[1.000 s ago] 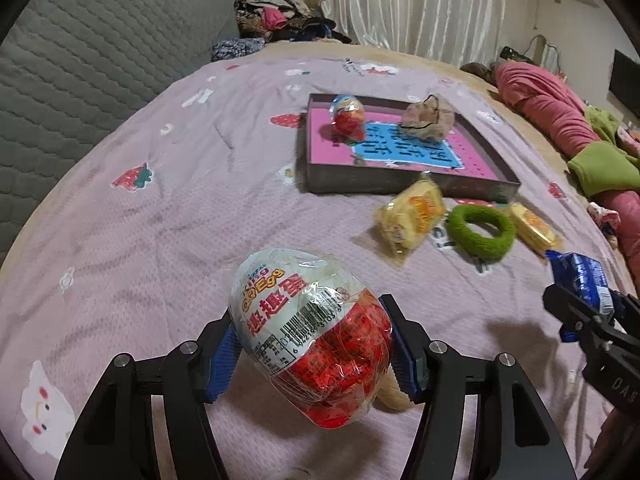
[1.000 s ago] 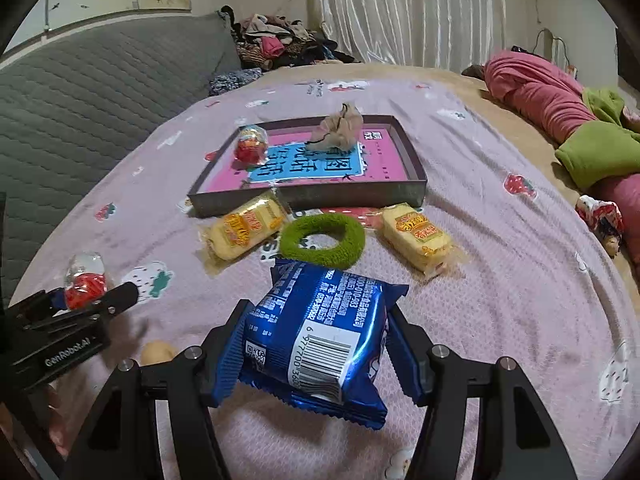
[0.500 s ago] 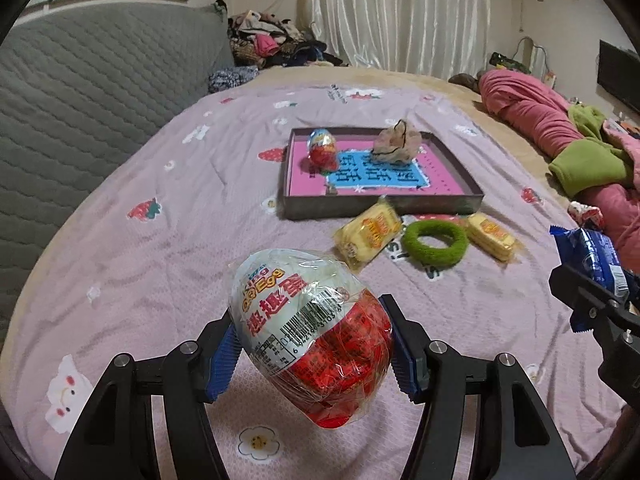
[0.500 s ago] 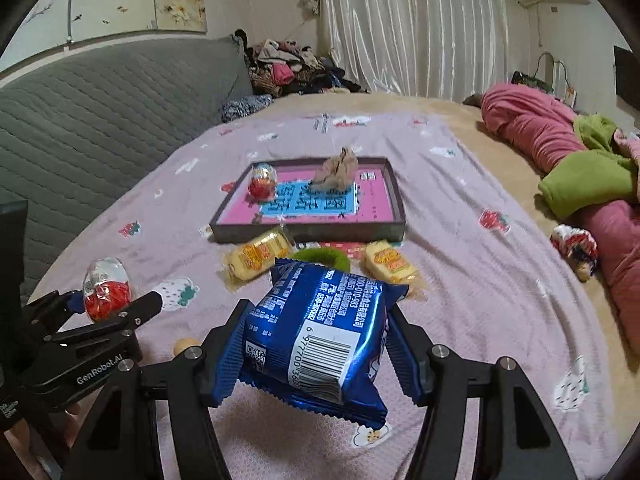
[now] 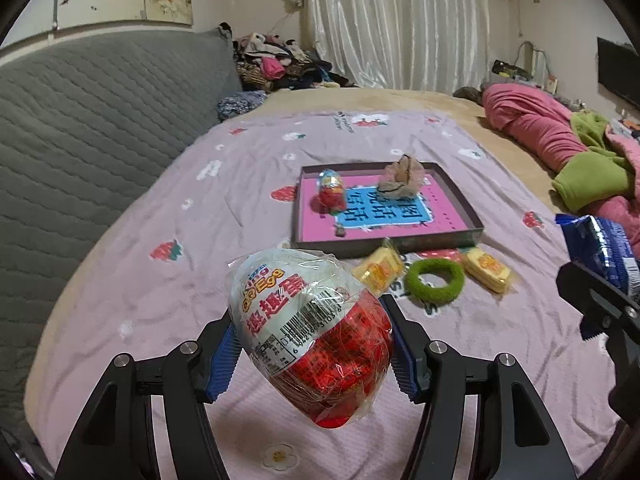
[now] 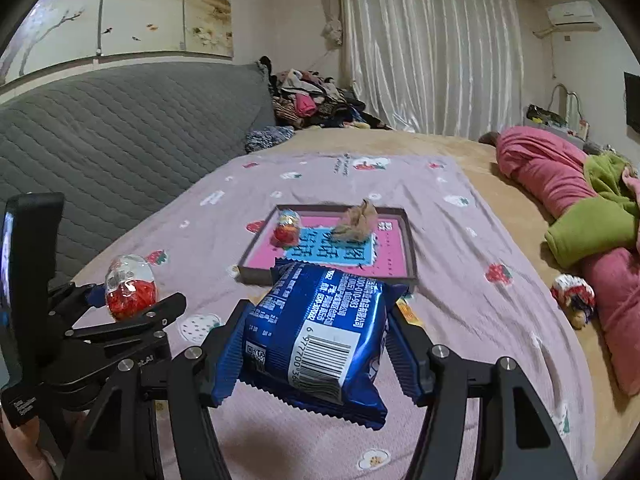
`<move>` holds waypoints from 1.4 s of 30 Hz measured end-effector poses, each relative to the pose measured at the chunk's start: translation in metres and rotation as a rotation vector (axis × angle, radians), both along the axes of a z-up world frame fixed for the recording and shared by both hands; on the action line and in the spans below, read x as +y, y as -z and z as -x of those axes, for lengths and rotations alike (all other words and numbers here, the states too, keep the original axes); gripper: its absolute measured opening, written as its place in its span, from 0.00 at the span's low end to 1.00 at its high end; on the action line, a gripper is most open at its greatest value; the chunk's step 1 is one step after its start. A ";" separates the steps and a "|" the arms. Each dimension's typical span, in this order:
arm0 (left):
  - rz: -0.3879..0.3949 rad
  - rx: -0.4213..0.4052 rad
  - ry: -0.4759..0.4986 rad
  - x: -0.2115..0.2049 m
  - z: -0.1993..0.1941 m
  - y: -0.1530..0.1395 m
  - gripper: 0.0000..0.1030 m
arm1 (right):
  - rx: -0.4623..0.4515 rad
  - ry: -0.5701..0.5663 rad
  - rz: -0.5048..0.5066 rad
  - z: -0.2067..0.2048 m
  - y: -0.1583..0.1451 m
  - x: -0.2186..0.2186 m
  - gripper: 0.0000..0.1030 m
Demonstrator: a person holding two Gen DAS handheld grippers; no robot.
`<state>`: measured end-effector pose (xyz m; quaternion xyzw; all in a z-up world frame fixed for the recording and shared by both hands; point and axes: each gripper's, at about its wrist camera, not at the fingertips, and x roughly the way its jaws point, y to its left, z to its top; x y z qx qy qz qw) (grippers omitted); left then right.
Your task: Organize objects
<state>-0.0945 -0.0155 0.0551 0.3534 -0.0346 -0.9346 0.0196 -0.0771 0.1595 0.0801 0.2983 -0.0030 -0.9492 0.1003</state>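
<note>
My left gripper (image 5: 314, 346) is shut on a wrapped red-and-white toy egg (image 5: 310, 332) held above the bed; it also shows in the right wrist view (image 6: 130, 290). My right gripper (image 6: 318, 340) is shut on a blue snack packet (image 6: 320, 336), seen at the right edge of the left wrist view (image 5: 600, 246). Ahead lies a shallow pink-lined box (image 5: 448, 220) holding a second toy egg (image 5: 331, 194) and a beige scrunchie (image 5: 402, 176). In front of the box lie two yellow snack packs (image 5: 378, 268) (image 5: 486, 270) and a green scrunchie (image 5: 434, 280).
All lies on a pink bedspread (image 5: 200, 220) with a grey quilted headboard (image 5: 80, 140) to the left. Pink and green bedding (image 5: 560, 148) is piled at the right. Clothes (image 5: 276, 64) are heaped by the curtain at the back.
Both grippers have risen and drawn back from the box with their loads; the box and loose items look smaller and farther. Both grips are unchanged.
</note>
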 end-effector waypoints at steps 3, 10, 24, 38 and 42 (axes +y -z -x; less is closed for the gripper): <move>0.004 0.015 -0.006 -0.002 0.005 -0.009 0.64 | 0.014 -0.016 -0.020 0.005 -0.005 -0.002 0.62; 0.014 0.036 0.005 -0.002 0.028 -0.023 0.64 | 0.039 -0.023 -0.031 0.016 -0.012 -0.001 0.62; 0.020 0.056 0.014 0.003 0.046 -0.035 0.64 | 0.097 -0.024 -0.078 0.025 -0.036 -0.004 0.62; 0.037 0.100 0.019 0.006 0.051 -0.059 0.64 | 0.162 -0.002 -0.102 0.033 -0.071 0.000 0.62; 0.030 0.101 0.021 0.008 0.057 -0.064 0.64 | 0.173 0.006 -0.103 0.036 -0.074 0.001 0.62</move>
